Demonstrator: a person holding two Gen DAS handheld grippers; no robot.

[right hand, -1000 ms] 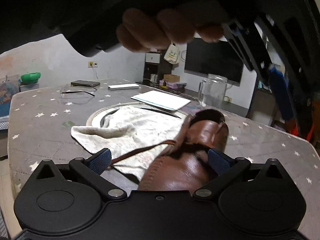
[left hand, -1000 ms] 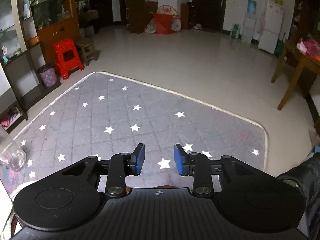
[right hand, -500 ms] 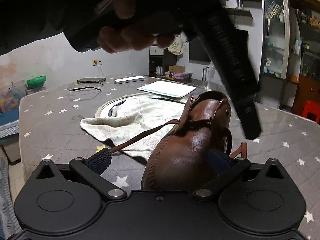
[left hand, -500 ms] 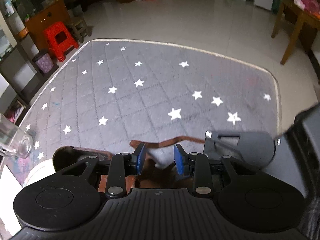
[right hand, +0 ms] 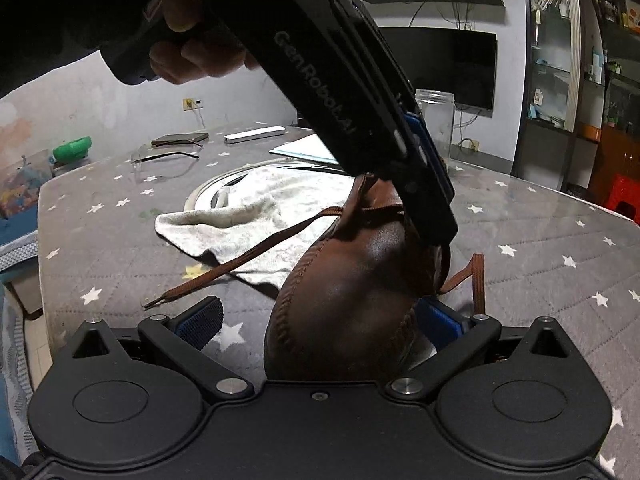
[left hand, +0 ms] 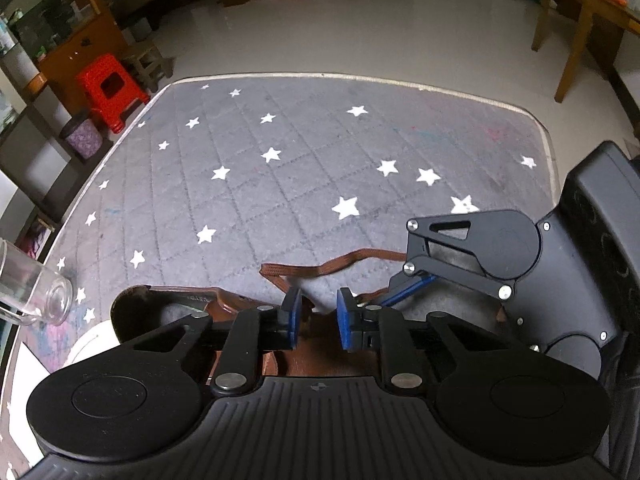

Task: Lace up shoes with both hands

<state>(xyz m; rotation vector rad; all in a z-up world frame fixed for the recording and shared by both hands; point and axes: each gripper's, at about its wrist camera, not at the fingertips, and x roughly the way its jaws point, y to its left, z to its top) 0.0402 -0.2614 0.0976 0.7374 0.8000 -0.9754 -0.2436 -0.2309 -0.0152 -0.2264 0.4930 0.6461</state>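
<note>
left tongs [left hand: 316,320]: angled steeply down over the shoe's throat, jaws closing. Blue pads sit just above the lace area with a narrow gap; nothing visibly pinched between them yet.
right tongs [right hand: 316,322]: jaws spread wide astride the toe of the shoe [right hand: 352,276]. The 3 o'clock pad is at the leather, the 9 o'clock pad stands clear. Not clamped.
shoe position: brown leather, upright on the star-print surface [left hand: 280,168], toe toward the right wrist camera, heel opening at 9 o'clock in the left wrist view.
lace [right hand: 248,258]: flat brown. One end trails loose toward 8 o'clock over a white cloth [right hand: 240,224], tip lying on the surface. The other side loops out at 3 o'clock of the shoe.
progress: judged early. Lace ends free, no knot or bow visible. How many eyelets are threaded is hidden behind the left tongs.
remaining: likely pick up a lace strand, thread or tighten, then tie.
shoe look: glossy, stitched seam along the toe, leather smooth and stiff-looking.
clutter: glass jar [left hand: 32,292] at 9 o'clock, well apart.
</note>
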